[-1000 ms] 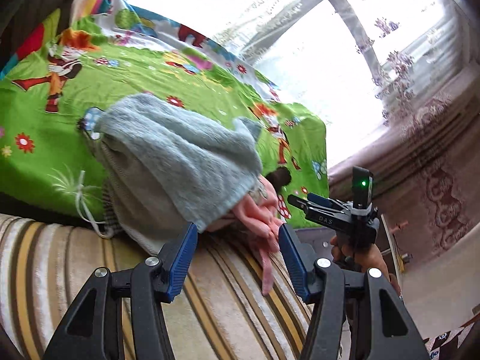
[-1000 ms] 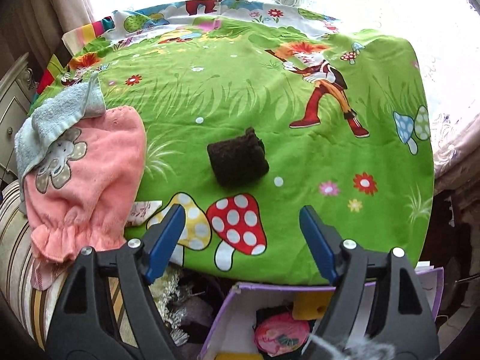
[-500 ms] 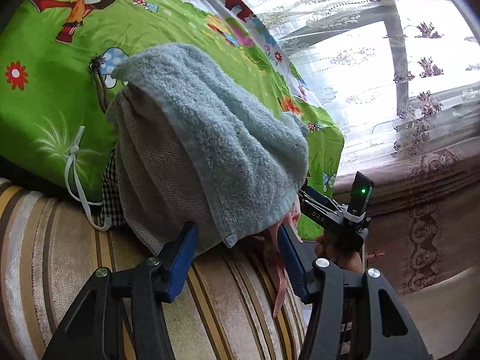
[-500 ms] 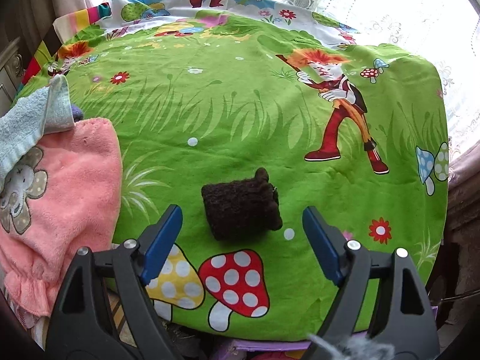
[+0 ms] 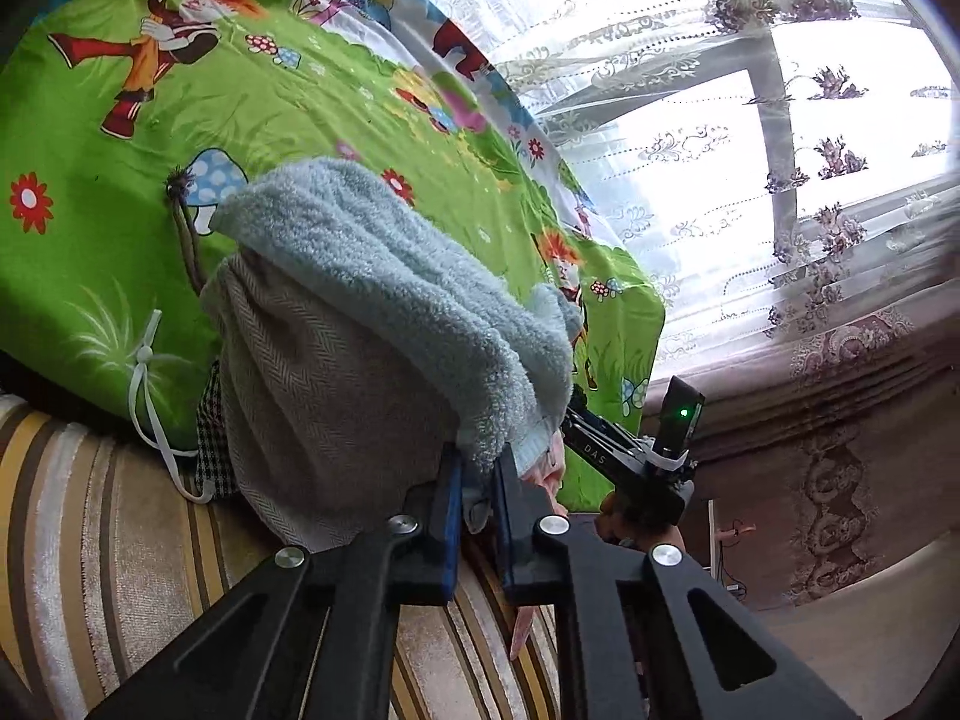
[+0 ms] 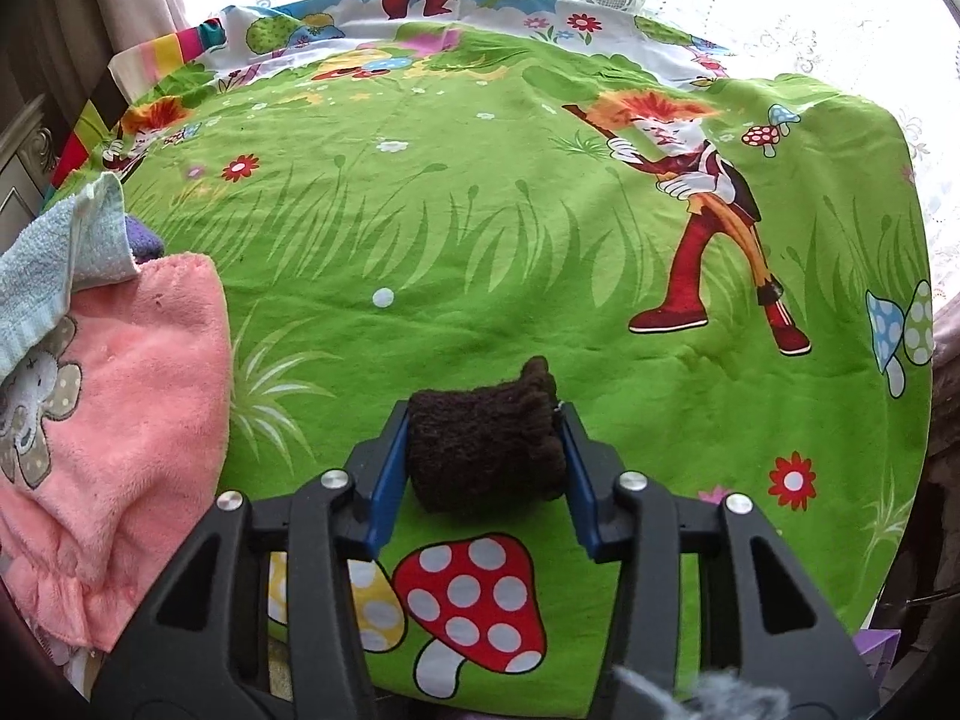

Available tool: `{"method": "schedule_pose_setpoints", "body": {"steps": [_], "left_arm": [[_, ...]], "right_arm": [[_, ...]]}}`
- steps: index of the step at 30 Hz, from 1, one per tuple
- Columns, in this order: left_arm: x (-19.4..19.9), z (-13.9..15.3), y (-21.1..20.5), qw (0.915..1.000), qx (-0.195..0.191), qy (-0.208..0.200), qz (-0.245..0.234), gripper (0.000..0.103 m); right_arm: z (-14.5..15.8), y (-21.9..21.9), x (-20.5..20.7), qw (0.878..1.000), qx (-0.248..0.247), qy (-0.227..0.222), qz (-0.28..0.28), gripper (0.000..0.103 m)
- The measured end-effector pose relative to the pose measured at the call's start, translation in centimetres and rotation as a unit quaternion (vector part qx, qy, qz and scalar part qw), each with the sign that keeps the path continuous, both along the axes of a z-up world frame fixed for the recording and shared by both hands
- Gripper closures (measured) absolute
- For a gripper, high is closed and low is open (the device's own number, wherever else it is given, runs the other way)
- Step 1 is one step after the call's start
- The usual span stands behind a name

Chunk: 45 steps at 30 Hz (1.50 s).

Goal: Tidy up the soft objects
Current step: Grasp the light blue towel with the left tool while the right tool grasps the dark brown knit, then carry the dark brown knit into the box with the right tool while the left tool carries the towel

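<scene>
A light blue towel (image 5: 384, 276) lies over a beige herringbone cloth (image 5: 324, 396) at the edge of the green cartoon sheet (image 5: 120, 210). My left gripper (image 5: 478, 480) is shut on the towel's lower hem. A bit of pink cloth (image 5: 555, 462) peeks out beside it. In the right wrist view a dark brown knitted piece (image 6: 483, 444) rests on the green sheet (image 6: 450, 240). My right gripper (image 6: 483, 462) straddles it, jaws closing, blue pads touching both its sides. The pink towel (image 6: 114, 396) and blue towel (image 6: 48, 264) lie at the left.
A striped cushion (image 5: 120, 570) runs under the pile. A white cord (image 5: 150, 396) and a checked cloth (image 5: 210, 438) hang at the sheet's edge. Lace curtains (image 5: 750, 120) cover the window. A purple item (image 6: 144, 240) sits behind the pink towel.
My left gripper came in to the pile and shut on the blue towel's hem. My right gripper dropped over the brown knitted piece and its jaws narrowed onto it.
</scene>
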<state>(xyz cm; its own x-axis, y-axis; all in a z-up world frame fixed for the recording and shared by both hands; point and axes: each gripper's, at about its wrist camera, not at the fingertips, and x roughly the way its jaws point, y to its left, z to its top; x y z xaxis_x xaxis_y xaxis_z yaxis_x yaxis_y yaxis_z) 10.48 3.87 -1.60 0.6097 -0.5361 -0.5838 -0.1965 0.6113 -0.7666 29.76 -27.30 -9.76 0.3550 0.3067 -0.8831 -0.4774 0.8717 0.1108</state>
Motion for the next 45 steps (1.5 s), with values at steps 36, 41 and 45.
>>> {"method": "schedule_pose_setpoints", "body": {"steps": [36, 41, 45], "left_arm": [[5.0, 19.2, -4.6, 0.9658, 0.04, -0.251, -0.051, 0.096], [4.5, 20.2, -7.1, 0.9619, 0.029, -0.26, -0.08, 0.096], [4.0, 20.5, -9.8, 0.9594, 0.026, -0.259, -0.108, 0.096]], "right_arm": [[7.4, -14.6, -12.2, 0.993, 0.035, 0.001, -0.11, 0.063], [5.7, -18.2, -14.9, 0.988, 0.022, 0.031, -0.15, 0.063], [3.7, -20.0, -16.7, 0.984, 0.001, 0.058, -0.166, 0.063]]}}
